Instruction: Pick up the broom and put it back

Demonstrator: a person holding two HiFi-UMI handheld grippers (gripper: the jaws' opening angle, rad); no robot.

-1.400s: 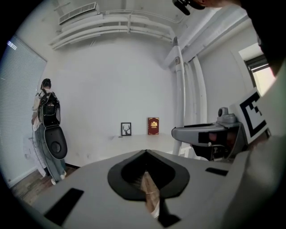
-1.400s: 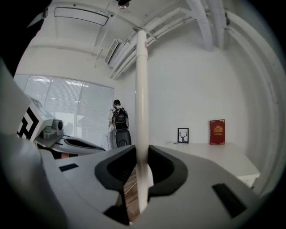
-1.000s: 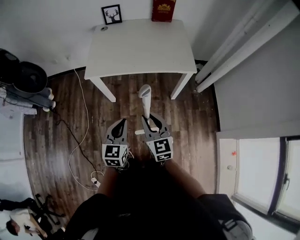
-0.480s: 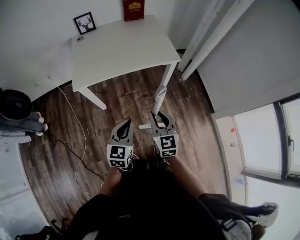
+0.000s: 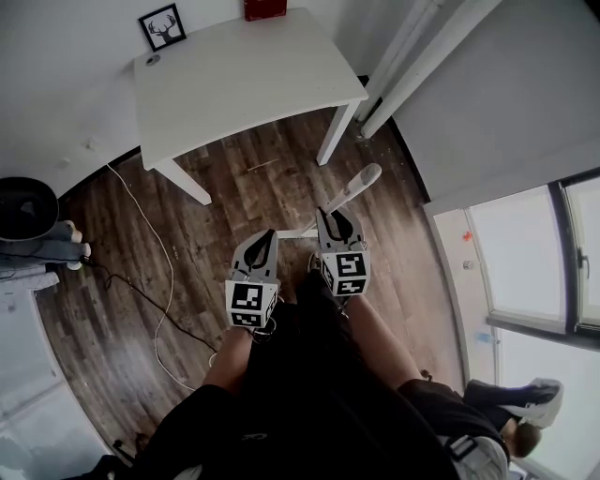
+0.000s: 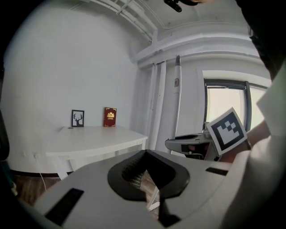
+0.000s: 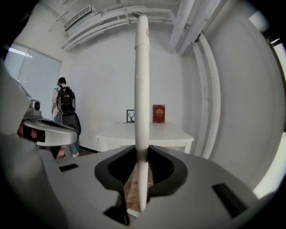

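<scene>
I am in the carrying step: the broom is already lifted and not yet put back. My right gripper (image 7: 142,152) has its jaws pinching the white broom handle (image 7: 142,89). The handle passes straight between them, with a long part rising above the jaws and a shorter part going down below them. In the head view the handle (image 5: 356,186) sticks out just beyond the tips of the right gripper (image 5: 336,220). I cannot see the brush end of the broom.

My left gripper (image 6: 145,156) has its jaws pressed together with nothing between them. In the head view the left gripper (image 5: 265,239) sits just beside the right jaws, on their left, and does not touch the handle.

For the next move I think I must find the storing place, maybe the wall corner ahead of the right jaws, and bring the handle there upright with a firm grip, so it does not swing into the bench (image 5: 234,75).

I count one broom, two grippers, one white bench ahead of both jaws, and on it one framed picture (image 5: 161,25) and one red book (image 5: 264,9). One white cable (image 5: 159,272) lies on the wooden floor (image 5: 234,197).
</scene>
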